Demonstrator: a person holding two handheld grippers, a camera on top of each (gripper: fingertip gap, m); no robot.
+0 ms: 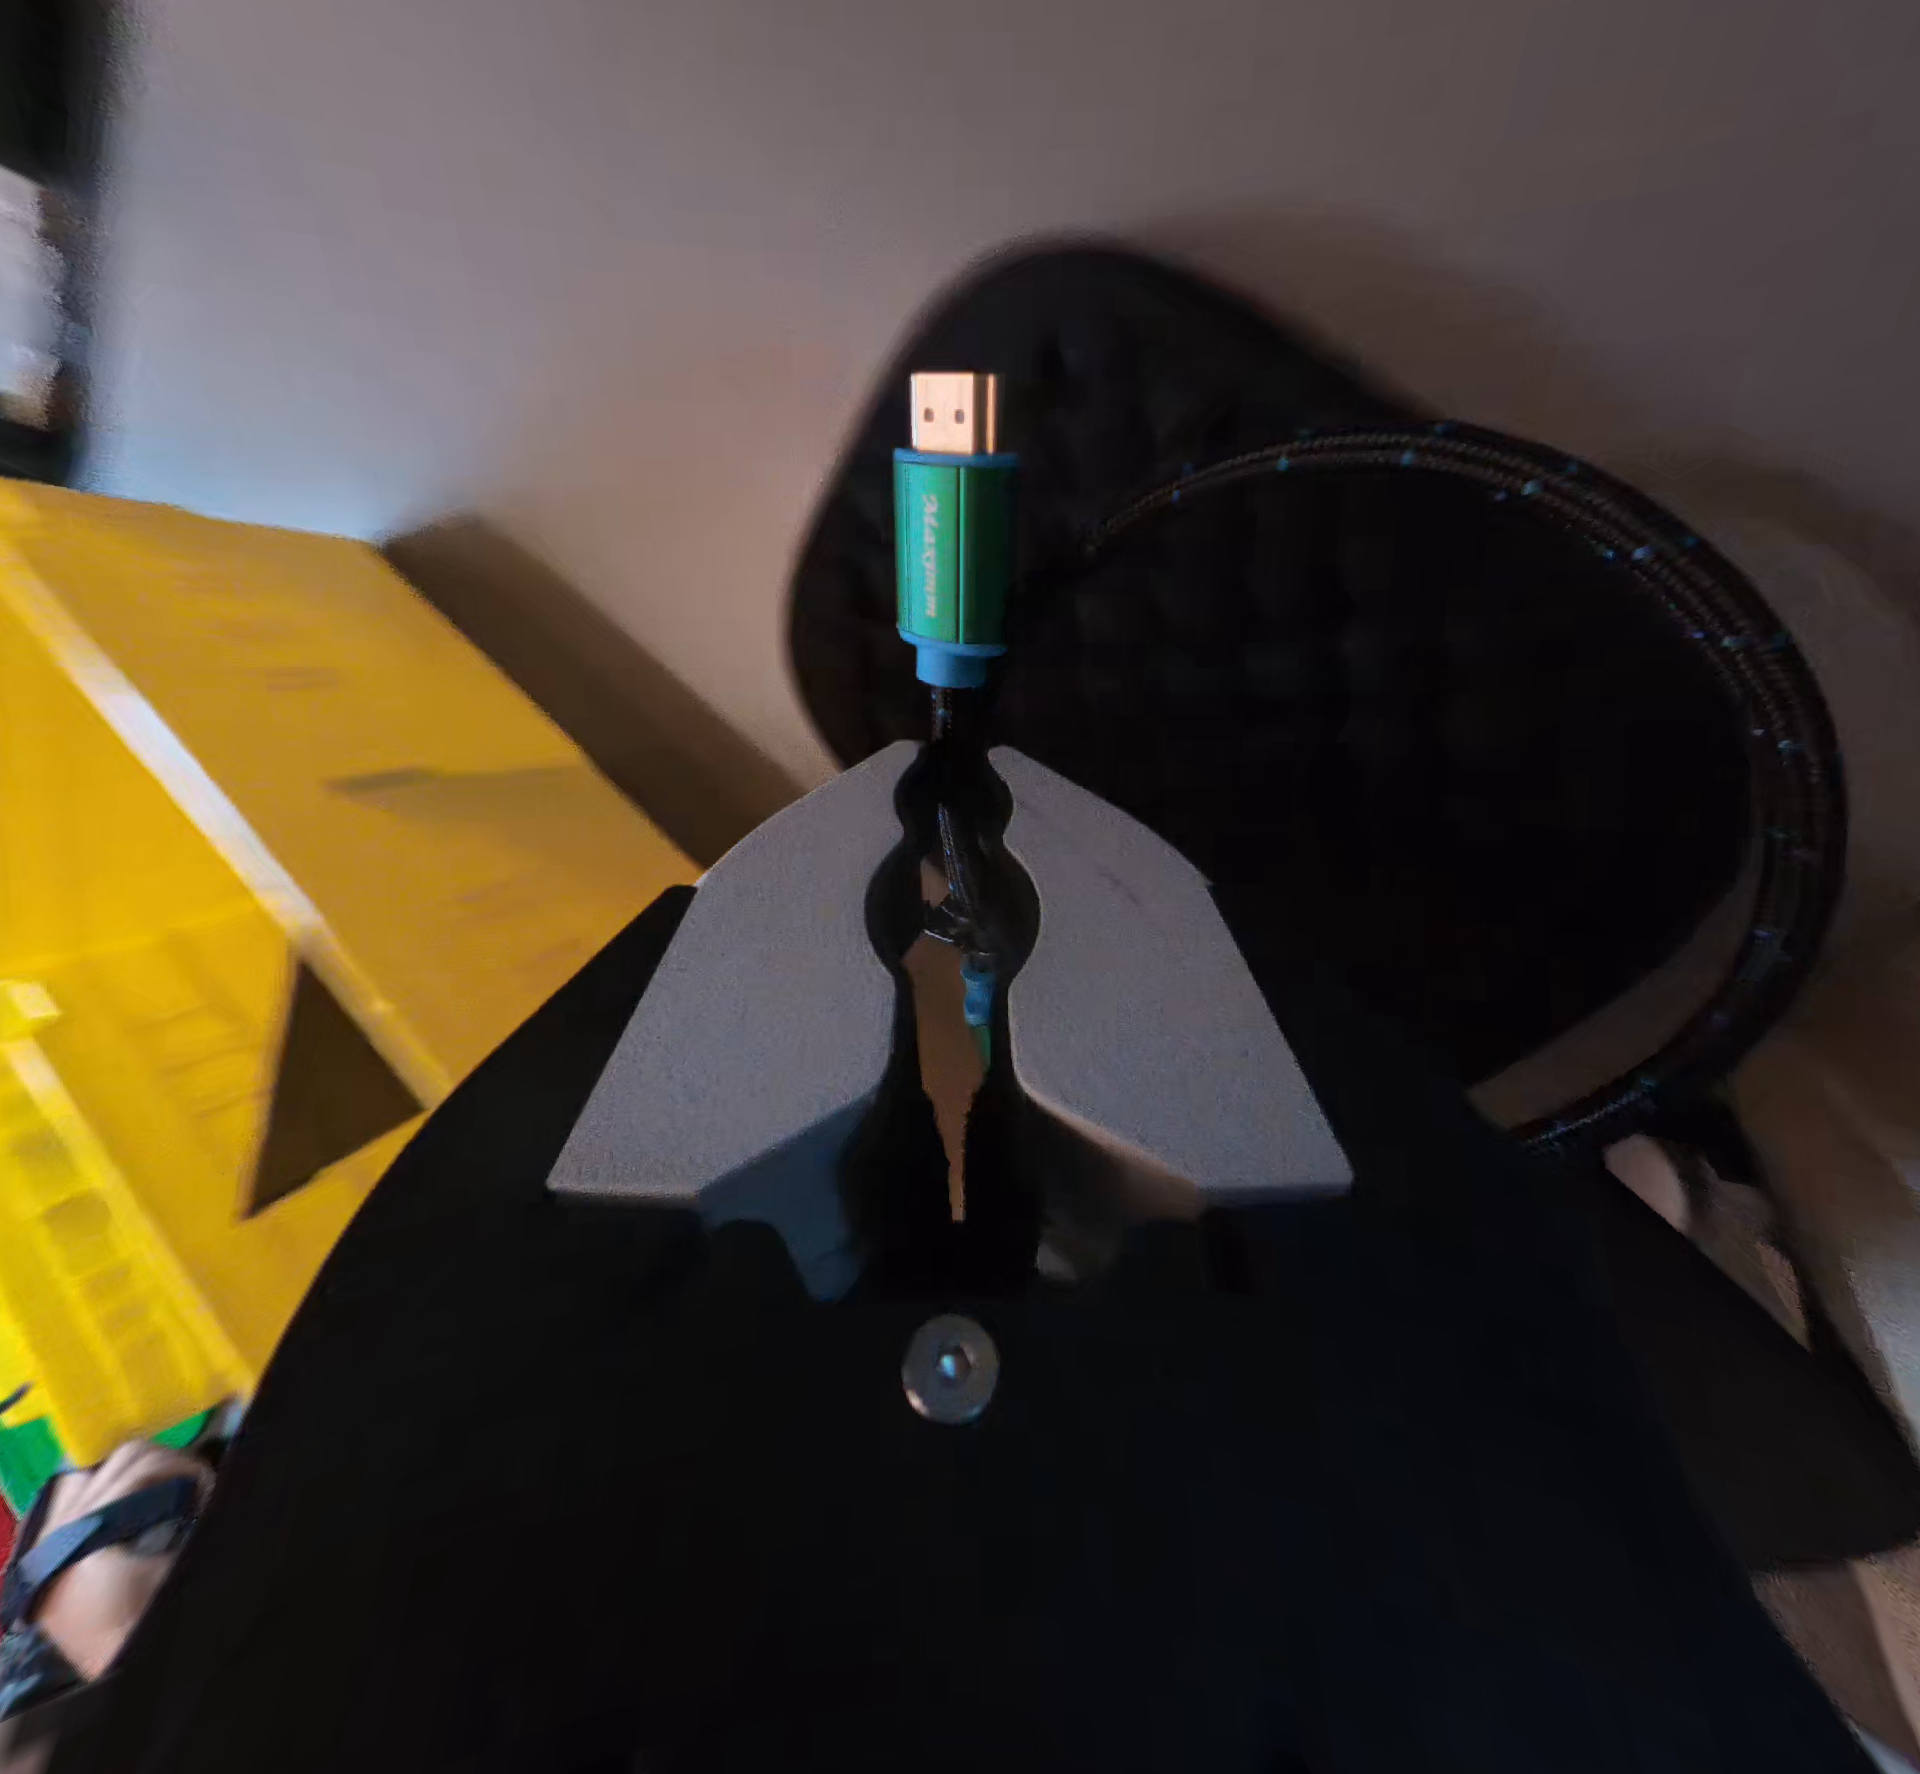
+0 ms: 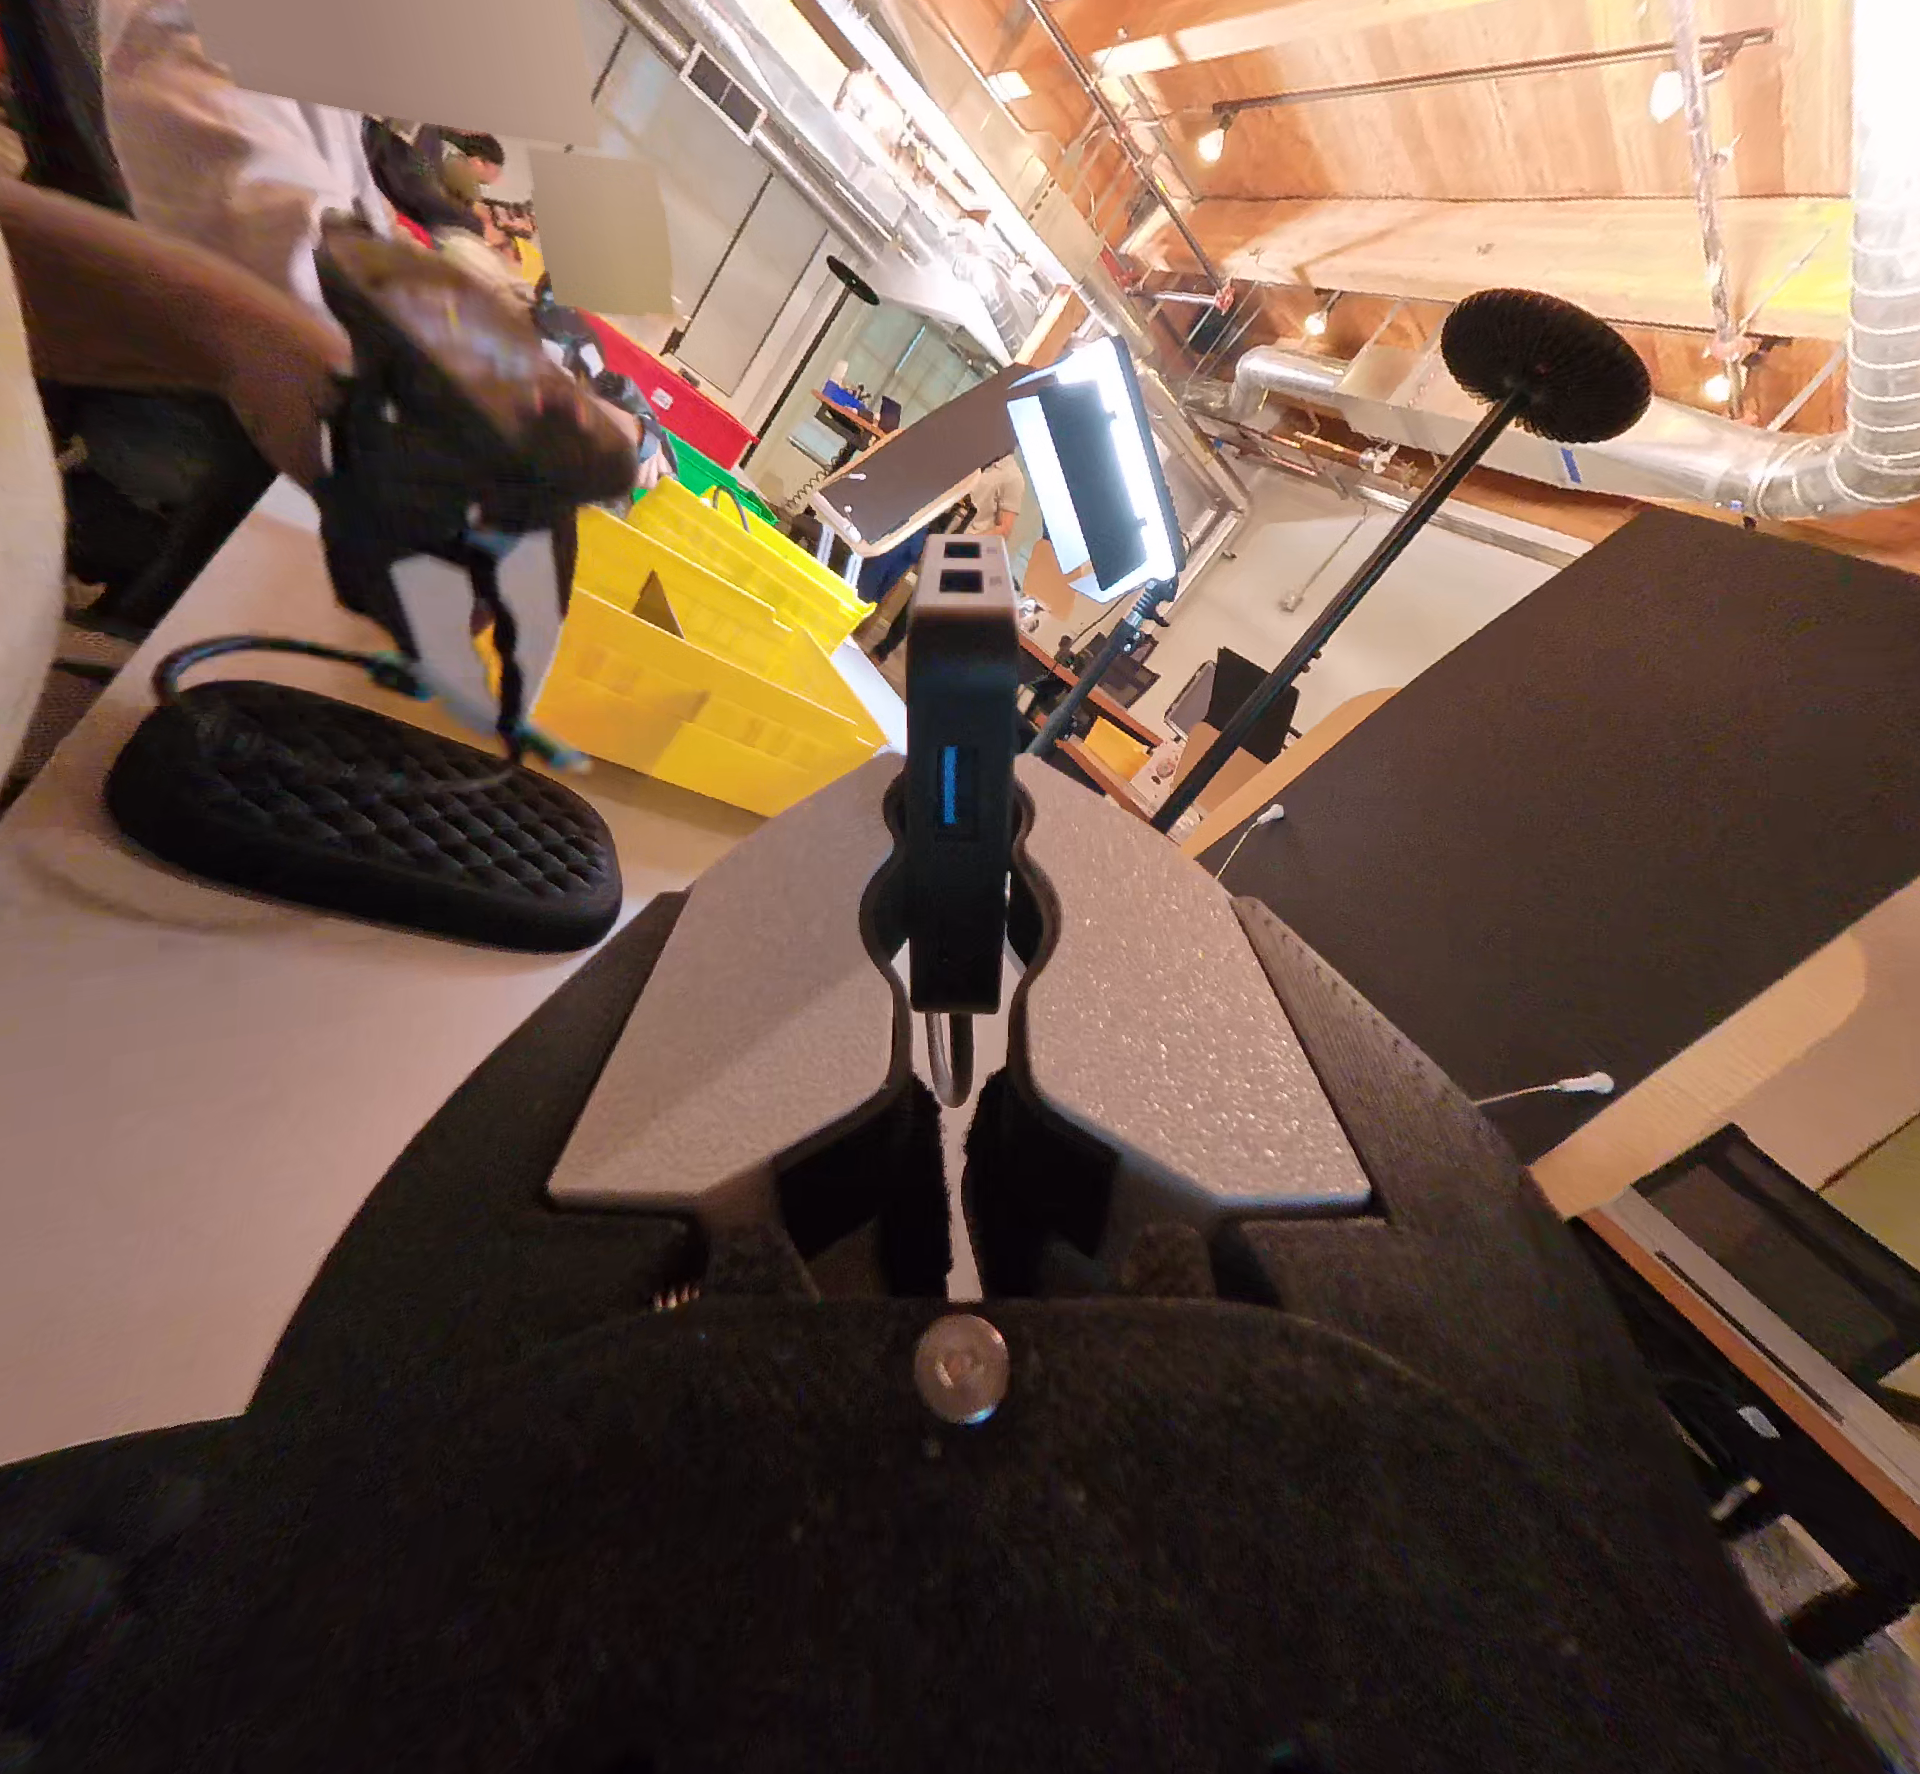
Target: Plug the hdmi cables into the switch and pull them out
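My left gripper (image 2: 468,519) is a motion smear at ten o'clock; my switch's (image 2: 961,789) lower end hides between my fingers (image 2: 1164,997).

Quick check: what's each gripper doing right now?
Left gripper: closed on the HDMI cable just behind its green plug.
Right gripper: closed on the black switch.

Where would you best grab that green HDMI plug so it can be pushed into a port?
Probably on the green shell, pinching its two broad flat faces from behind so the gold tip stays clear. Right now the left gripper is shut on the braided cable just below the plug, which may let it wobble. The right gripper holds the switch.
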